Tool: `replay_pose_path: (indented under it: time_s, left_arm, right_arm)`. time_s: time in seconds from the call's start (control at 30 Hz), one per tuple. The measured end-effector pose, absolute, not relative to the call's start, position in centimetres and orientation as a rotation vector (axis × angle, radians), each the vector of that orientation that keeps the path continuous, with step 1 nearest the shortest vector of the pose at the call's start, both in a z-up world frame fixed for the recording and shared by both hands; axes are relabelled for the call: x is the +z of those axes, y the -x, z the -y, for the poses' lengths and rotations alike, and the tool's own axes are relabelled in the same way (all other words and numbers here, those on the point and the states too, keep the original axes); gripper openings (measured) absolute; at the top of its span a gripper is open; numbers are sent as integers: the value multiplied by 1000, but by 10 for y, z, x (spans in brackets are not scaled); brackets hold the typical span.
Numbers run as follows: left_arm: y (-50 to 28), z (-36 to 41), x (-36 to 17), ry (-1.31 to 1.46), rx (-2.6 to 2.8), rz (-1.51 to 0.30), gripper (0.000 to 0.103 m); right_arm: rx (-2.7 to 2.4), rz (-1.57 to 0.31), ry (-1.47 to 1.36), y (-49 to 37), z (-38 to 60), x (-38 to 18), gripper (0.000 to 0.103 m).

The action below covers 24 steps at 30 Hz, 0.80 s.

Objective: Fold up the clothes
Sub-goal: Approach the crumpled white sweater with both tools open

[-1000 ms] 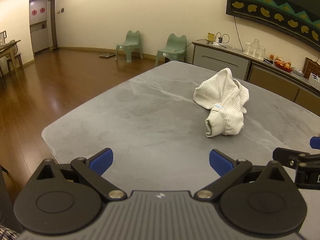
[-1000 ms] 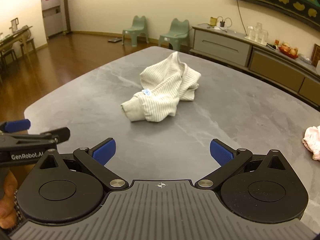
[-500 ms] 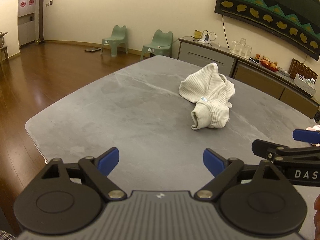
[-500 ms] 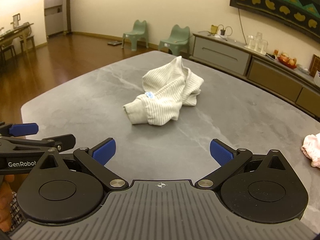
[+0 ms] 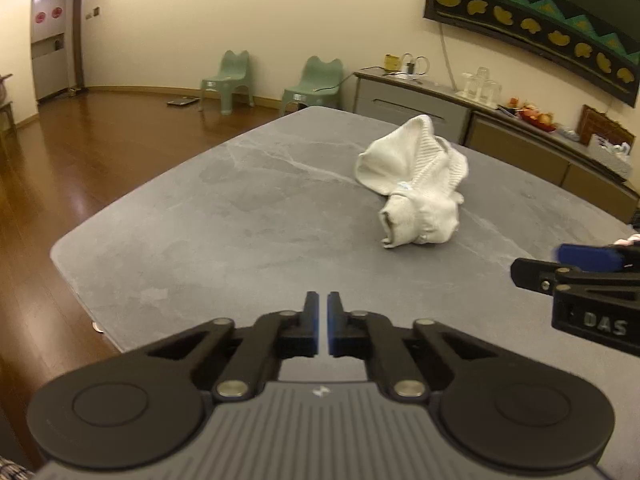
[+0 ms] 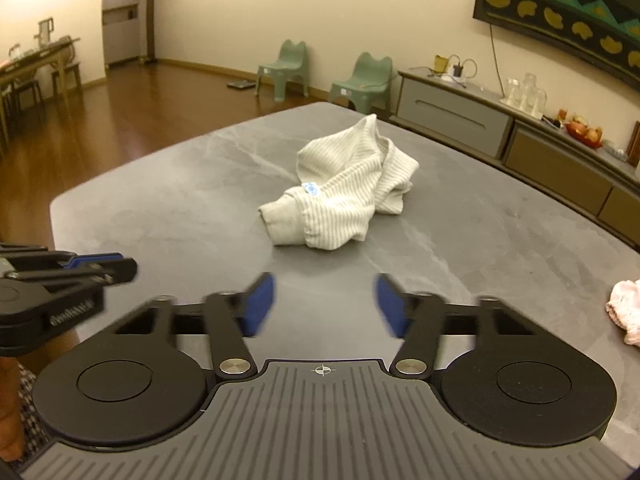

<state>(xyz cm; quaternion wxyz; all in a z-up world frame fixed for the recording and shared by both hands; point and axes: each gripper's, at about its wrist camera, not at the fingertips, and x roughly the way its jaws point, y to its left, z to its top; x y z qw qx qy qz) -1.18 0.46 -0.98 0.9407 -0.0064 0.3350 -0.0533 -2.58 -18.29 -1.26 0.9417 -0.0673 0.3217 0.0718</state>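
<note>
"DAS" in white on the right tool (image 5: pixel 576 258)

Left hand-held gripper (image 5: pixel 323 320) has fingers nearly touching, empty; right hand-held gripper (image 6: pixel 325 306) spread, fingers motion-blurred

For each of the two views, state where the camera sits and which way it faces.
Left wrist view: sits on the left gripper, facing forward across the grey table at the crumpled white garment; its fingers nearly touch, and the right gripper shows at the right edge.
Right wrist view: sits on the right gripper, facing the same garment; its fingers are apart and blurred, the left gripper is at the left edge, and a pink cloth lies at the right.
Shared: table, garment, two green chairs.
</note>
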Motion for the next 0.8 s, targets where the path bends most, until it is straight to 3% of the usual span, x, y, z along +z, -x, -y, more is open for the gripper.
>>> replay_pose_path:
  time_s: [0.03,0.1,0.13,0.37,0.67,0.7,0.73,0.77,0.8]
  left_arm:
    - [12,-4,-10,11,-110,-681,0]
    - [13,-3,-9,5,-113,-677,0]
    - [13,-2,-9,3,-114,-675,0]
    - [16,2,-8,-15,-123,-661,0]
    - [14,8,-5,-34,-143,-644,2]
    - [13,8,-5,-36,-146,-642,6]
    - [13,9,-5,-38,-149,-641,18]
    - [11,9,-4,-39,-154,-637,44]
    - [7,10,-1,-36,-162,-628,60]
  right_arm:
    - [146,-659,142,26,183,-13,32]
    - [148,-658,141,26,184,-13,12]
    - [148,-656,142,27,184,-12,9]
    - [153,-644,146,30,184,-9,2]
    - [147,-649,159,29,182,-12,2]
    - [140,-648,161,28,182,-13,6]
    - [127,-644,164,28,183,-14,12]
    - [114,-641,167,27,183,-14,38]
    - [102,-644,170,25,184,-15,74]
